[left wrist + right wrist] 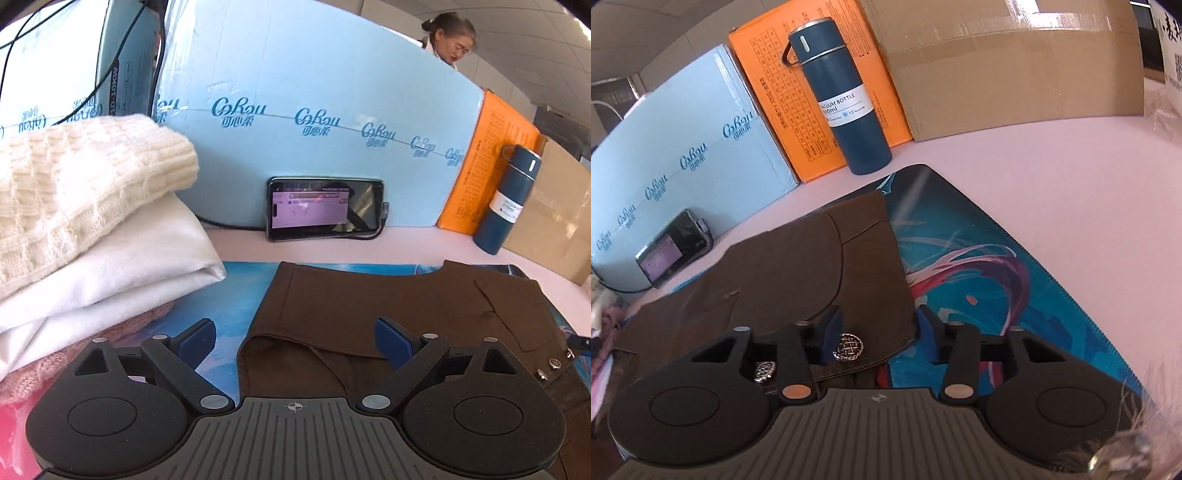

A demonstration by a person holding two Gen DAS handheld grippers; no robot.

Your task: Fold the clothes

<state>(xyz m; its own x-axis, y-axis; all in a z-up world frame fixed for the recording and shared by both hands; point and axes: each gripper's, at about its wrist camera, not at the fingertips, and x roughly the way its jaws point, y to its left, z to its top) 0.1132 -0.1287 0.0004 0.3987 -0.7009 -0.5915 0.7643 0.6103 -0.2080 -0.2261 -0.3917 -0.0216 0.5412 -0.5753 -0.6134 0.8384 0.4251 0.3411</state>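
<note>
Two hand-held grippers, one garment in work, one finished pile, as I read them off the wrist views.

1. Left gripper [295,332]: jaws spread wide, nothing between the blue pads. The left-hand pad hangs over the printed mat [236,295], the right-hand pad over the brown garment [369,302].
2. Right gripper [879,325]: jaws apart in my view. The garment's near corner, with a woven metal button [848,346], lies between the pads, and neither pad presses on it.
3. Brown garment: spread flat on the mat in the centre of both frames, partly folded. One panel is doubled over, and a chest pocket shows toward the right of the left wrist view.
4. Pile of folded clothes, left side of the left wrist view: cream knit [81,184] on top, white garment [129,266] beneath it, pink knit [140,321] at the bottom.
5. Phone [325,208]: on its long edge, screen lit, leaning on the pale blue carton [314,92], cable plugged in.
6. Dark blue vacuum bottle [842,96]: upright in front of the orange box [768,110], beside the cardboard box [1015,62].
7. Pale tabletop [1071,184] under everything.
8. One person [448,37] behind the carton, upper right of the left wrist view.
</note>
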